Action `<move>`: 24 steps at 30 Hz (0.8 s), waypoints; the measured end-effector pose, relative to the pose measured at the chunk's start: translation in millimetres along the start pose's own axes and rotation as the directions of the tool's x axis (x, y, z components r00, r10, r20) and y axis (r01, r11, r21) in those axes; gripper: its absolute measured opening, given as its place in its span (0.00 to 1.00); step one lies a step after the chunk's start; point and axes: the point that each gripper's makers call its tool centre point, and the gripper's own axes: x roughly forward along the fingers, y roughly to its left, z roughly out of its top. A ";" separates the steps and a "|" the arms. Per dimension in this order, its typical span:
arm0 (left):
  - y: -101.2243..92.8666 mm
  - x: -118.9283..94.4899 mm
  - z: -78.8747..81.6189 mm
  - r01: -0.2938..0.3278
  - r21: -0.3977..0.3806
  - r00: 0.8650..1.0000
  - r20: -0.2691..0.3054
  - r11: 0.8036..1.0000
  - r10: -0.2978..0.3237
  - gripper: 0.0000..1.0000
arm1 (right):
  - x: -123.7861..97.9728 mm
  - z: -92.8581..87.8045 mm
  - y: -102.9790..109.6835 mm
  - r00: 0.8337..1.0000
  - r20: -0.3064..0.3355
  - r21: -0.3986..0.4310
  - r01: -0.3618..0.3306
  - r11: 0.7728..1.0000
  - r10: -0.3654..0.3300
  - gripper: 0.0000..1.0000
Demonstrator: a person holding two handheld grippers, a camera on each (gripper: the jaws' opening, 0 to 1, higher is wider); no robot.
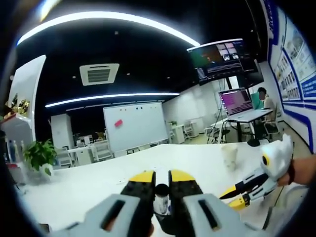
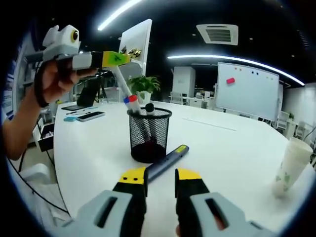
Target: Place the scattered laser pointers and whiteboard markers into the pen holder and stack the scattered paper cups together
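My left gripper (image 1: 161, 178) is shut on a white whiteboard marker (image 1: 161, 197) with a black cap. In the right gripper view that same left gripper (image 2: 112, 58) comes in from the upper left and holds the marker (image 2: 122, 81) slanted down, its lower end at the rim of the black mesh pen holder (image 2: 149, 133). Another black-capped marker (image 2: 149, 106) stands in the holder. A grey laser pointer (image 2: 168, 159) lies on the white table (image 2: 232, 148), its near end between the open jaws of my right gripper (image 2: 161, 176). A paper cup (image 2: 291, 165) (image 1: 229, 155) stands to the right.
A person's hand (image 2: 52, 79) grips the left gripper's handle. A phone (image 2: 90, 116) and a laptop (image 2: 84, 98) lie at the table's far left, with a potted plant (image 2: 144, 84) behind the holder. The table edge runs close on the left.
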 end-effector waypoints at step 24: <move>1.2 7.8 -16.7 -0.001 0.001 0.999 -0.040 1.000 0.001 0.11 | 0.1 -3.3 0.9 1.000 -0.006 0.001 -0.005 1.000 0.005 0.22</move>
